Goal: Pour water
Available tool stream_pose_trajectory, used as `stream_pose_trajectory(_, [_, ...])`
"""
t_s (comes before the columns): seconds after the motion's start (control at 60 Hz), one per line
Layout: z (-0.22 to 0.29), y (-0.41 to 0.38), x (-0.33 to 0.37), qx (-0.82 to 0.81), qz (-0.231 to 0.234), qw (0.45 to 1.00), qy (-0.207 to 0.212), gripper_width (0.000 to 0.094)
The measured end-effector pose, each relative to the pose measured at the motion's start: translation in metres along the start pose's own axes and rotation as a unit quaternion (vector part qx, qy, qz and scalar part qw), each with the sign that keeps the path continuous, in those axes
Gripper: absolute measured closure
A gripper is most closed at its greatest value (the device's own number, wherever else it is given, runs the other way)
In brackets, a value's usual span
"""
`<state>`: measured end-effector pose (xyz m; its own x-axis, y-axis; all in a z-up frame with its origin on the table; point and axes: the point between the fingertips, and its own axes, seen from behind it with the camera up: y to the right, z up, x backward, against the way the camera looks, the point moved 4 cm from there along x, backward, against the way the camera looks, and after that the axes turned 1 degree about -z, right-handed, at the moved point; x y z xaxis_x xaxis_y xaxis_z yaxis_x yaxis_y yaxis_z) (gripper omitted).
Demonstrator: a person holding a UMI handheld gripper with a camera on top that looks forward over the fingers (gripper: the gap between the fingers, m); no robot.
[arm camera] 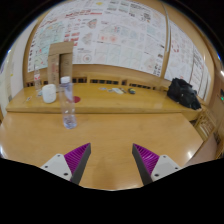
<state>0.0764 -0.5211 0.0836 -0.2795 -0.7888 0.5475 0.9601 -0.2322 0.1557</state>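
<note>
Standing upright left of centre in the frame, the clear plastic bottle (pixel 68 103) rests on the near wooden tabletop (pixel 120 135), well ahead of the claw (pixel 112 160), whose purple-padded fingers (pixel 76 157) are spread apart and hold nothing. Judged from its thin clear wall, it is probably light, smooth and easily squeezed; a hold around the mid-body, below the white cap, seems safest. Upper left, a white cup (pixel 48 93) sits on the farther table beside a cardboard box (pixel 59 60). A black bag (pixel 184 94) lies at upper right.
</note>
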Motion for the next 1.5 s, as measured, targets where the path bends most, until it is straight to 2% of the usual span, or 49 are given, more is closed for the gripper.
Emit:
stream_pose_trajectory(0.117, [0.000,-0.062,-0.008,0.002,0.037,0.999,0.011,0.0082])
stream_pose_trajectory(0.317, [0.044,-0.149,-0.058,0.002,0.083,0.995,0.064,0.0079])
stream_pose_trajectory(0.55, [0.107,-0.191,-0.137,0.007,0.078,0.990,0.120,0.0099])
stream_pose_trajectory(0.667, [0.118,-0.198,-0.168,0.011,0.076,0.989,0.129,0.0245])
stream_pose_trajectory(0.717, [0.120,-0.197,-0.175,0.009,0.074,0.988,0.137,0.0420])
stream_pose_trajectory(0.9, [0.122,-0.196,-0.176,0.009,0.078,0.987,0.143,0.0569])
stream_pose_trajectory(0.917, [0.122,-0.195,-0.175,0.012,0.076,0.987,0.144,0.0593])
stream_pose_trajectory(1.05, [0.130,-0.177,-0.165,0.040,0.049,0.987,0.145,0.0594])
stream_pose_trajectory(1.183, [0.162,-0.136,-0.158,0.111,-0.021,0.981,0.159,0.0594])
stream_pose_trajectory(1.35, [0.252,-0.096,-0.149,0.252,-0.112,0.940,0.199,0.0596])
stream_pose_trajectory(1.5, [0.349,-0.108,-0.138,0.421,-0.179,0.851,0.257,0.0594])
